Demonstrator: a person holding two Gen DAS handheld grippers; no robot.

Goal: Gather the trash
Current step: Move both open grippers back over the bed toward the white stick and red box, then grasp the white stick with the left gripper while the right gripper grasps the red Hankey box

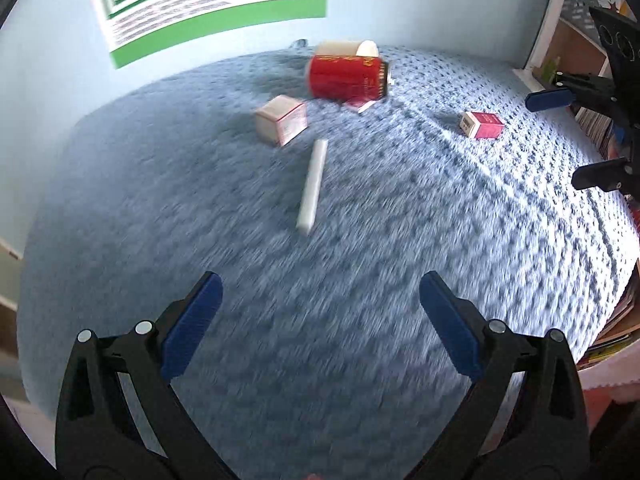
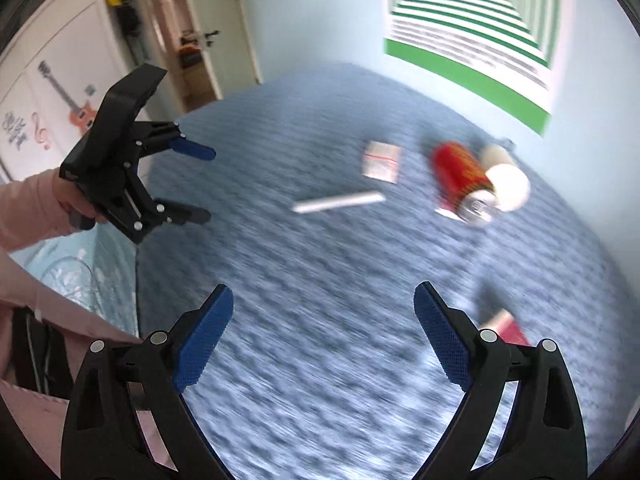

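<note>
On blue bedspread [image 1: 360, 280], toppled red can [image 1: 346, 76], cup [image 1: 352, 48]

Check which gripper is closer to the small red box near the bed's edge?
Right. The small red box lies just beyond the right gripper, beside its right finger. The left gripper hangs back across the blue bedspread, box far off to its right.
</note>
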